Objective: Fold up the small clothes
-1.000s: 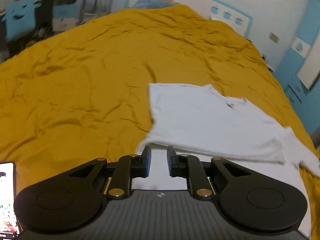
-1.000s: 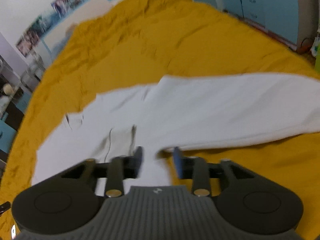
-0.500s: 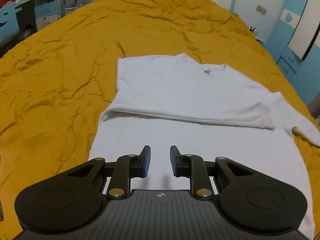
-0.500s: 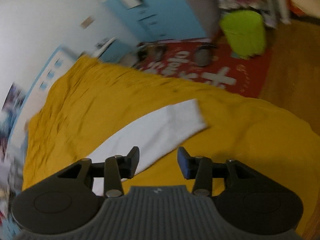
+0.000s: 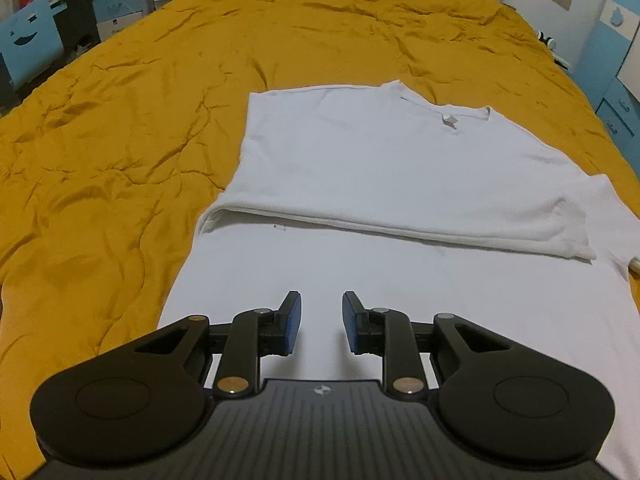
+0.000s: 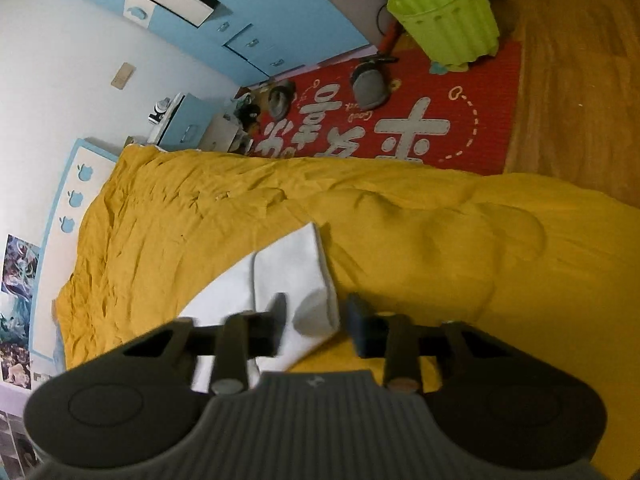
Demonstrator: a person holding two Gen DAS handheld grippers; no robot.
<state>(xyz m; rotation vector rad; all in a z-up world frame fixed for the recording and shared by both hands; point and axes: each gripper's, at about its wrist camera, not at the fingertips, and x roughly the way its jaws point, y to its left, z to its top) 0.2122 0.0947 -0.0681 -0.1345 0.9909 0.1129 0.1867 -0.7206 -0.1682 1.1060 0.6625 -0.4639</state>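
A white long-sleeved shirt (image 5: 400, 184) is being shown spread flat on a rumpled mustard-yellow bedspread (image 5: 120, 128), its collar at the far end and one sleeve lying folded across the chest. The left gripper (image 5: 321, 322) is being held just above the near part of the shirt body, pointing steeply down at the plain white cloth. Its blue-padded jaws are standing a little apart and no cloth is being pinched between them; whether the fingertips are touching the fabric cannot be told.

In the right wrist view, the cuff end of the shirt's other sleeve (image 6: 296, 280) is being seen stretched out over the bedspread toward the right edge of the bed. The right gripper (image 6: 316, 320) is being closed around this cuff: the white cloth is lying between the two jaws, which are blurred with motion, and a visible gap is being left on the right side, so the pads are not yet being pressed on it. Beyond the bed, a red floor mat (image 6: 400, 120) and a lime-green bin (image 6: 444, 12) are being shown on the wooden floor.
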